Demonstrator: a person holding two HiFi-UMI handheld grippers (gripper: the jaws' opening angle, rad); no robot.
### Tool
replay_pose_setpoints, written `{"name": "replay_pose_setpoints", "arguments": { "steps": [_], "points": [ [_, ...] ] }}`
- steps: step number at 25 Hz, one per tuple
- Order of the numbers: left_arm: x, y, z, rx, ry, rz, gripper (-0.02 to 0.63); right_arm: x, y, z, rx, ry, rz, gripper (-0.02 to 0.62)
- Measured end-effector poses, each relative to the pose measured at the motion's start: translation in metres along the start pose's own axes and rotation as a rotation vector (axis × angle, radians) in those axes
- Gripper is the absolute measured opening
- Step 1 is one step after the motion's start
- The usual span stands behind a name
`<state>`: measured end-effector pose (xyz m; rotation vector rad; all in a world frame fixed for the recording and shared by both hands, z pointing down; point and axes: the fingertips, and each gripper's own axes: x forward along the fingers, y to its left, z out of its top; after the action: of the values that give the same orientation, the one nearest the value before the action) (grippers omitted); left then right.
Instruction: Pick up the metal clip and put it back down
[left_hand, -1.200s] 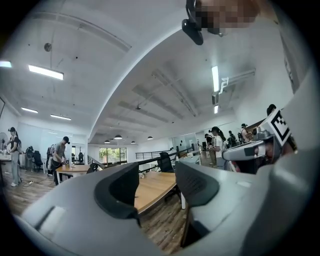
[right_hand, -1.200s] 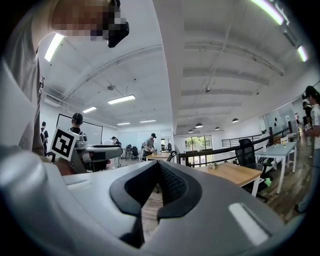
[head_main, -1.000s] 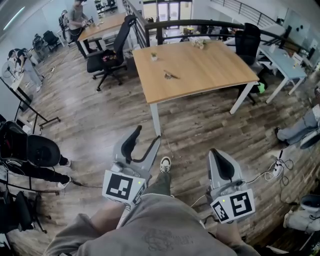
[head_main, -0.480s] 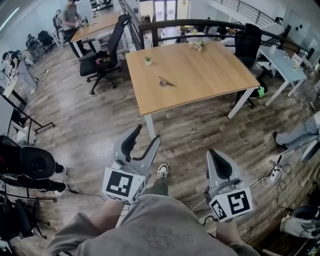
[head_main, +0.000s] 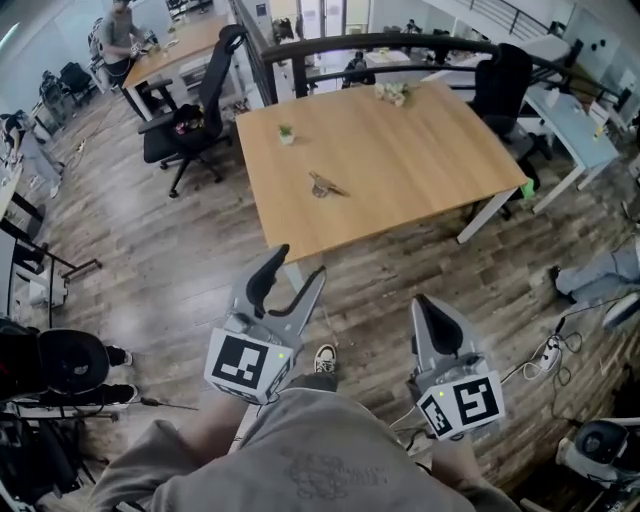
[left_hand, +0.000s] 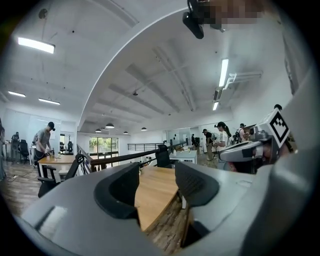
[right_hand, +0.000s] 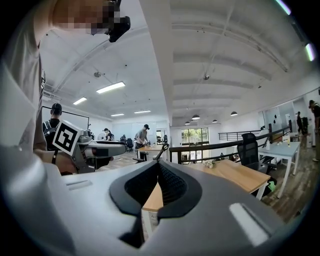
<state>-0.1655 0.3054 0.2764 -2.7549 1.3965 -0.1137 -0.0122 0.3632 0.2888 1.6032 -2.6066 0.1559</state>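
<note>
Metal clip (head_main: 325, 185) on table (head_main: 420, 150) — left gripper (head_main: 298, 263) spread, right gripper (head_main: 432, 302) closed.

Grey top (head_main: 300, 462), white sneaker (head_main: 325, 357); left gripper (head_main: 292, 276) and right gripper (head_main: 432, 310) are pale grey with black-padded jaws and black-and-white marker cubes (head_main: 245, 368).

A wooden table (head_main: 420, 160) stands far, at centre; the clip (head_main: 325, 185) lies on its left half, well apart from both grippers; a small plant (head_main: 286, 133) sits farther off; near, over the floor (head_main: 170, 260), the left gripper (head_main: 297, 266) has jaws apart, the right gripper (head_main: 427, 305) jaws together; a shoe (head_main: 325, 357) shows between them.
</note>
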Motion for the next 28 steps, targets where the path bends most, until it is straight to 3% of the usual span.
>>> {"name": "replay_pose_setpoints", "arguments": {
  "steps": [7, 14, 28],
  "points": [
    [0.089, 0.078, -0.01, -0.005, 0.025, -0.005, 0.225, 0.114, -0.042, 0.011, -0.002, 0.018, -0.001, 0.011],
    [0.138, 0.133, -0.023, -0.06, 0.04, 0.001, 0.225, 0.172, -0.064, 0.01, -0.001, 0.059, -0.007, 0.011],
    [0.239, 0.15, -0.03, -0.018, 0.036, 0.03, 0.225, 0.236, -0.16, 0.008, -0.004, 0.057, -0.01, 0.011]
  ]
}}
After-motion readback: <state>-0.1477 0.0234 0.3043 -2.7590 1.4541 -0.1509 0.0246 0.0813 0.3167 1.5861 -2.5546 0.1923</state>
